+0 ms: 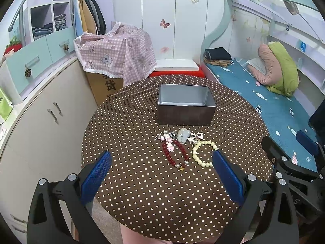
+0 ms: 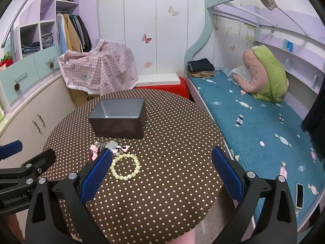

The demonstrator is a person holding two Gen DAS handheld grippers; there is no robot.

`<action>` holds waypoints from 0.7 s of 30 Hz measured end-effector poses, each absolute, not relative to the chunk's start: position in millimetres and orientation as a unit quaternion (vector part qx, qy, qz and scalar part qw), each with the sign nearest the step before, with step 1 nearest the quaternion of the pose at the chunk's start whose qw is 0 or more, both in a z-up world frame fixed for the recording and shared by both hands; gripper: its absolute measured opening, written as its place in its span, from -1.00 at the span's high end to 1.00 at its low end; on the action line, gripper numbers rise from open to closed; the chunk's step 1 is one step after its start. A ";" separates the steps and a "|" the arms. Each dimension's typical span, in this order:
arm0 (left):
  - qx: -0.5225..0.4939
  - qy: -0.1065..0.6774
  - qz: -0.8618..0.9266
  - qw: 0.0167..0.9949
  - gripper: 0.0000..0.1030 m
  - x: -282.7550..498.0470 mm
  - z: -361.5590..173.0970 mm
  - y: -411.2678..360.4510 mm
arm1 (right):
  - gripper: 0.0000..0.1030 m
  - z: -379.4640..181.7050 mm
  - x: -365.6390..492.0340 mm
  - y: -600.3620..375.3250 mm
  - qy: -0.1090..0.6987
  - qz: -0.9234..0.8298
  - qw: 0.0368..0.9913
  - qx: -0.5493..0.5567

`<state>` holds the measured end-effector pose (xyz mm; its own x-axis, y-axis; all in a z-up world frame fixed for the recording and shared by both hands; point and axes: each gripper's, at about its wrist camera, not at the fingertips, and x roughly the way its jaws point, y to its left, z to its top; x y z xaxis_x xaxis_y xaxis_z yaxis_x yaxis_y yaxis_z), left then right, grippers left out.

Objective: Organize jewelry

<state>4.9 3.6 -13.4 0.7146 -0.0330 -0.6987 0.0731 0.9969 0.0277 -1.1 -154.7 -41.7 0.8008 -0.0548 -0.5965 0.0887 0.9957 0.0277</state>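
An empty grey metal box (image 1: 185, 107) (image 2: 117, 120) stands on the round brown polka-dot table (image 1: 142, 183) (image 2: 162, 183). In front of it lie a red bead bracelet (image 1: 175, 156), a cream bead bracelet (image 1: 203, 152) (image 2: 125, 167), a pale jade pendant (image 1: 183, 135) (image 2: 111, 144) and a charm bracelet with pink and white charms (image 1: 168, 140) (image 2: 94, 151). My left gripper (image 1: 162, 160) is open and empty, just short of the bracelets. My right gripper (image 2: 162, 158) is open and empty, to the right of the cream bracelet. It also shows at the right of the left wrist view (image 1: 288, 148).
A bed with a blue quilt (image 2: 264, 126) runs along the table's right side, with a phone (image 2: 299, 195) on it. A cardboard box under a pink checked cloth (image 1: 117, 57) and a red stool (image 1: 176, 74) stand behind the table. Cabinets (image 1: 40, 122) line the left.
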 end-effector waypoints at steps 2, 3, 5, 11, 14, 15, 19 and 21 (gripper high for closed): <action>0.026 0.376 -0.029 0.926 -0.86 4.4 -14.1 3.4 | -0.85 -42.1 -1.0 -154.8 0.314 -0.037 0.948 0.027; 0.026 0.377 -0.028 0.926 -0.86 5.1 -13.8 3.6 | -0.85 -42.3 -0.7 -154.7 0.314 -0.037 0.948 0.028; 0.027 0.377 -0.028 0.925 -0.86 5.1 -14.3 3.6 | -0.85 -42.9 -0.7 -153.7 0.315 -0.037 0.948 0.028; 0.029 0.377 -0.023 0.925 -0.86 5.5 -16.5 4.7 | -0.85 -44.2 4.7 -153.3 0.321 -0.035 0.946 0.032; 0.023 0.381 -0.029 0.924 -0.86 5.9 -20.1 6.2 | -0.85 -47.0 5.8 -155.9 0.329 -0.026 0.943 0.045; 0.023 0.382 -0.031 0.923 -0.86 7.3 -20.4 6.7 | -0.85 -48.4 6.8 -156.4 0.331 -0.024 0.942 0.048; 0.027 0.387 -0.038 0.921 -0.86 10.3 -23.8 5.3 | -0.85 -54.3 10.5 -157.5 0.341 -0.019 0.938 0.053; 0.028 0.391 -0.043 0.919 -0.86 12.5 -27.4 5.1 | -0.85 -58.2 12.4 -158.0 0.346 -0.018 0.936 0.055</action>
